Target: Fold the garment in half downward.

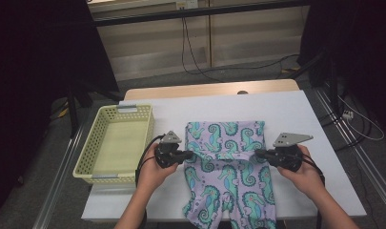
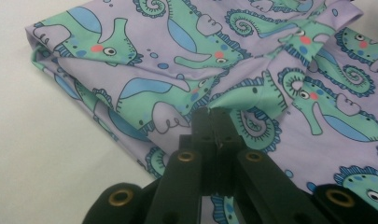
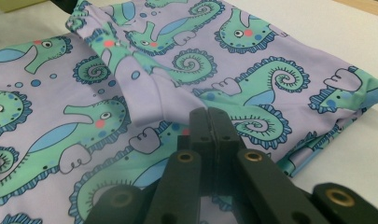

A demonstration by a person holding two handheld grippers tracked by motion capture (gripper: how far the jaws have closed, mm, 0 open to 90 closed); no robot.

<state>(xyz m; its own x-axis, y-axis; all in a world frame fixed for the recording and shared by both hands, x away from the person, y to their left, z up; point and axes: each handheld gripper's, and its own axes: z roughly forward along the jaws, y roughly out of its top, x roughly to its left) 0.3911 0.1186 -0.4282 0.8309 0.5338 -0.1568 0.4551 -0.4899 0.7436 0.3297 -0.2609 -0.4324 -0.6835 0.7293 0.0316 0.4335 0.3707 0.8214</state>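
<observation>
A lilac garment (image 1: 226, 181) printed with green and blue seahorses lies on the white table cover (image 1: 295, 119). Its upper part is folded over, and its lower end hangs past the front edge. My left gripper (image 1: 190, 153) is at the garment's left edge, level with the fold. In the left gripper view its jaws are shut (image 2: 213, 112), pinching a raised ridge of the cloth (image 2: 177, 60). On the opposite edge my right gripper (image 1: 257, 152) is likewise shut (image 3: 208, 112) on a fold of the fabric (image 3: 130, 84).
A pale yellow perforated basket (image 1: 116, 148), with nothing in it, stands on the table to the left of the garment. Bare wood of the table (image 1: 209, 89) shows behind the cover. Cables (image 1: 195, 62) trail over the floor beyond.
</observation>
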